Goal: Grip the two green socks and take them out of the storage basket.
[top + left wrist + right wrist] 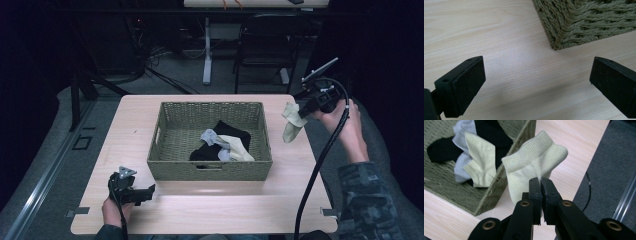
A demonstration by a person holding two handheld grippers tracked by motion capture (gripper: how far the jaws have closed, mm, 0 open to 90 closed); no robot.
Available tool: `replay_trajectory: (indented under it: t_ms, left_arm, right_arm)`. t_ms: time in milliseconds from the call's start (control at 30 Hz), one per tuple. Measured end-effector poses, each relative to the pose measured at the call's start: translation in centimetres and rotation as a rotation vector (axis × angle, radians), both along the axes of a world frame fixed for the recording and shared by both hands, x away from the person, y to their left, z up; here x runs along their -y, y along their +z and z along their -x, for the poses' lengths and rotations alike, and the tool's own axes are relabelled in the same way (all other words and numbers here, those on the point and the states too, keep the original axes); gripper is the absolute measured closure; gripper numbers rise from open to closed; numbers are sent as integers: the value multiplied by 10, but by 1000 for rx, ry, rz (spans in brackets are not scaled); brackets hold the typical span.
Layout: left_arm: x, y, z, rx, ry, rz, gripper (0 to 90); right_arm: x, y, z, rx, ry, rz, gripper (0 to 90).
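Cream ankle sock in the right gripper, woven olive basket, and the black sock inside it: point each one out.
Cream ankle sock (534, 170), right gripper view, ribbed cuff.
Woven olive basket (210, 170), high view, front wall.
Black sock (234, 131), high view, upper part.

Room's dim w/ a bluish cast; light falls mostly on the table (200, 205), from above, bright patch near its front edge. Background nearly black, grainy. Left gripper view: wood evenly lit, soft shadow across the near part, jaws slightly soft, prob. out of focus. Right gripper view sharp on the cream sock (534, 167), no glare.
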State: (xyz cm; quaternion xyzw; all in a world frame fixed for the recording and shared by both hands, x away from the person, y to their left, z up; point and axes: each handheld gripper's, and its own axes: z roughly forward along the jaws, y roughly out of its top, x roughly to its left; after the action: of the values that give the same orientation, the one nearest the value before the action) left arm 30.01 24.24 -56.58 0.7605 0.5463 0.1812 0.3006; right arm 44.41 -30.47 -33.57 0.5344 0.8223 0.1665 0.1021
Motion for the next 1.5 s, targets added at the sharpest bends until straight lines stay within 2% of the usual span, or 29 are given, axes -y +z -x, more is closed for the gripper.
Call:
replay_trajectory:
  t_ms: [67,200,433,467,500,567,600,700,800,867,900,933,967,1000,1067,1133,1167,1200,1233,1267,1333,1400,1500]
  left_arm:
    - [0,0,0,-1,-1,0,1]
    - [0,0,0,-1,-2,0,1]
    - [0,0,0,0,-1,-1,1]
    - [0,0,0,0,-2,-1,1]
    - [0,0,0,0,-2,-1,1]
    - [0,0,0,0,-2,-1,1]
    - [0,0,0,0,-3,-1,1]
    - [0,0,0,0,-2,-1,1]
    - [0,0,0,0,-3,-1,1]
    - [0,0,0,0,-2,-1,1]
    - [0,0,0,0,-2,-1,1]
    - [0,0,0,0,-2,-1,1]
    - [0,0,0,0,-2,-1,1]
    - [0,0,0,0,-3,-1,1]
    - [0,0,0,0,-3,0,1]
    - [0,0,0,1,-4,0,1]
    - [0,0,0,1,-4,0,1]
    - [0,0,0,0,-3,0,1]
    - [0,0,0,0,-3,0,1]
    - [0,0,0,0,-4,0,1]
    - [1,0,0,0,-4,0,1]
    - [1,0,0,1,-5,0,1]
    - [1,0,0,0,-4,1,1]
  right_arm:
    - [1,-12,0,-12,-3,-8,873]
    - [3,-34,-1,-35,-10,20,872]
    - [9,-69,-3,-90,-21,6,871]
    - [10,-78,-3,-99,-23,3,871]
    - [10,-78,-3,-99,-23,3,871]
    - [11,-87,-4,-118,-21,5,869]
    - [10,-93,-3,-112,-32,-4,869]
    - [11,-108,-4,-142,-35,13,868]
    - [12,-124,-6,-154,-51,-2,868]
    - [13,-136,-8,-180,-53,-13,866]
    - [13,-136,-8,-180,-53,-13,866]
    - [14,-138,-9,-200,-39,-5,866]
    - [14,-143,-9,-189,-53,-20,865]
    - [14,-147,-10,-212,-42,-11,863]
    - [13,-150,-9,-199,-60,-23,860]
    - [13,-152,-10,-203,-60,-26,842]
    - [14,-150,-10,-217,-42,-20,826]
    - [13,-147,-9,-201,-52,-18,755]
    - [13,-147,-9,-201,-52,-18,755]
    - [13,-144,-9,-210,-43,-12,704]
    - [12,-139,-7,-191,-43,-16,640]
    - [12,-129,-6,-184,-27,-9,539]
    - [10,-113,-3,-158,-5,-29,426]
